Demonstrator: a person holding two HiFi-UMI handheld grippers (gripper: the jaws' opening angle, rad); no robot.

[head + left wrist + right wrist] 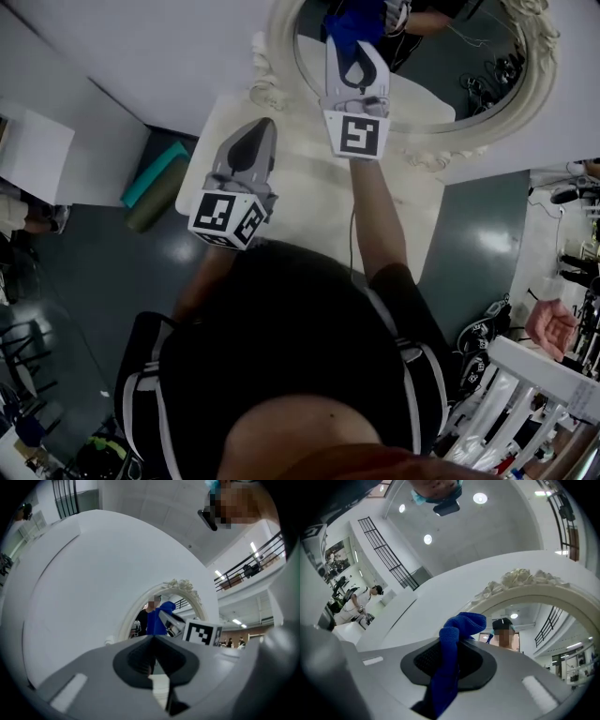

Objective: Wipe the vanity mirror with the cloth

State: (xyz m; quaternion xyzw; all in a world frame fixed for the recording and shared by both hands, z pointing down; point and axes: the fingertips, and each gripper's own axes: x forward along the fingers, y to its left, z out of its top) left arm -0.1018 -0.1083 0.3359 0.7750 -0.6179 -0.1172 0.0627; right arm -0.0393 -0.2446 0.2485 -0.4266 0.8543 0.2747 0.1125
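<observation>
My left gripper (258, 136) hung nearest, jaws closed, empty; my right gripper (356, 49) clamped the blue cloth (461, 623) at the vanity mirror (441, 70). Wiping step, I judged; next, sweep across.

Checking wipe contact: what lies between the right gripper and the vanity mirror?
Only the blue cloth, clamped in the right gripper, bunched toward the mirror; the right gripper view shows it.

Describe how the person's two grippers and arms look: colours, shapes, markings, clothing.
Both the left gripper and the right gripper are light grey wedges with dark grey insets. Each carries a white cube with black square markers. The person wears a black short-sleeved top with white stripes at the shoulders.
</observation>
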